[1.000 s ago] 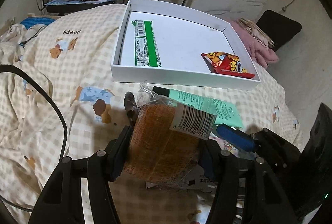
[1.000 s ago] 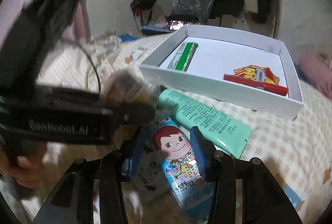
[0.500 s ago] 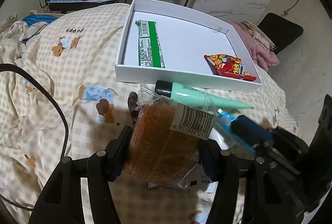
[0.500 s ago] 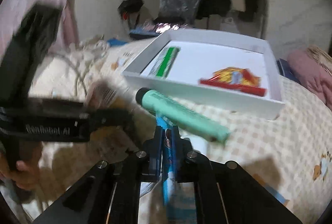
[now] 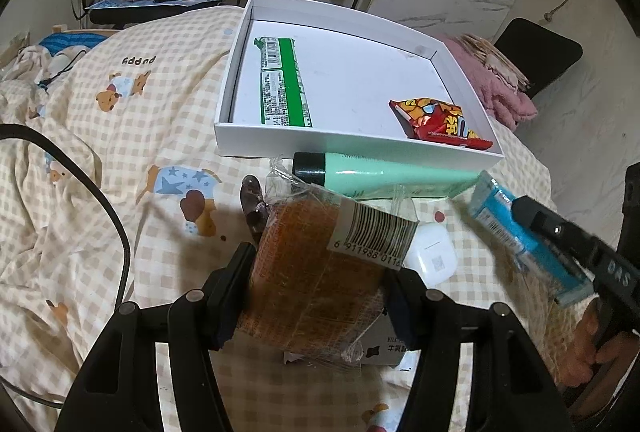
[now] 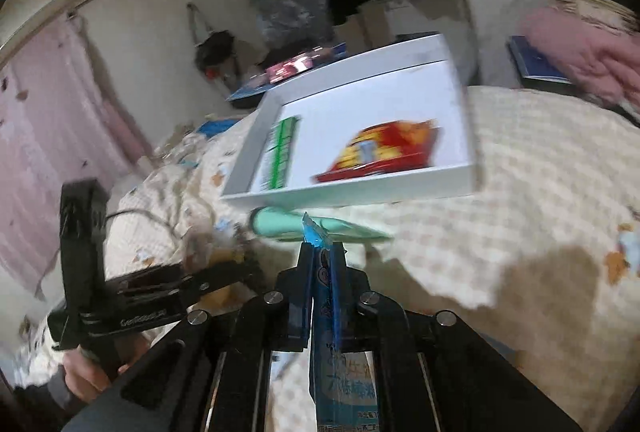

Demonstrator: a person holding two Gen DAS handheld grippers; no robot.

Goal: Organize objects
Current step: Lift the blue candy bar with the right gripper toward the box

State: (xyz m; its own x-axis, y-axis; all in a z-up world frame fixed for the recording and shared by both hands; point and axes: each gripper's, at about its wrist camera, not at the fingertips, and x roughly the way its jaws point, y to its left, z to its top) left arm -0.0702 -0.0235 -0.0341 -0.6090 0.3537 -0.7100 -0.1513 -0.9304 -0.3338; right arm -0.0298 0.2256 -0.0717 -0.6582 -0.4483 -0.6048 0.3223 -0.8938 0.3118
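Left wrist view first: our left gripper [image 5: 316, 292] is clamped about half-wide on the orange snack pack [image 5: 316, 272] in clear wrap, its barcode label facing up, just as it was a second ago; nothing on that side has shifted. Ahead of it the white tray [image 5: 360, 148] sits on the checked bedspread [image 5: 120, 136], with the green-and-white box [image 5: 282, 84] lying along its left wall and the red snack bag [image 5: 438, 120] in its near right corner, both where they were. The mint-green tube [image 5: 384, 176] lies just in front of the tray's near wall.

What has changed is on the right. A second ago the blue candy packet [image 6: 326, 312] lay flat on the bedspread between our right gripper's open fingers; now our right gripper [image 6: 322, 260] has closed tight on it, pinching it edge-on, and has lifted it clear of the bed. From the left wrist view we see that packet [image 5: 516, 232] held in the air at the right, and where it lay a white earbud case [image 5: 430, 256] now shows, resting on the bedspread beside the orange pack. The right wrist view is blurred, and its picture of the tray has tilted since the earlier frame.
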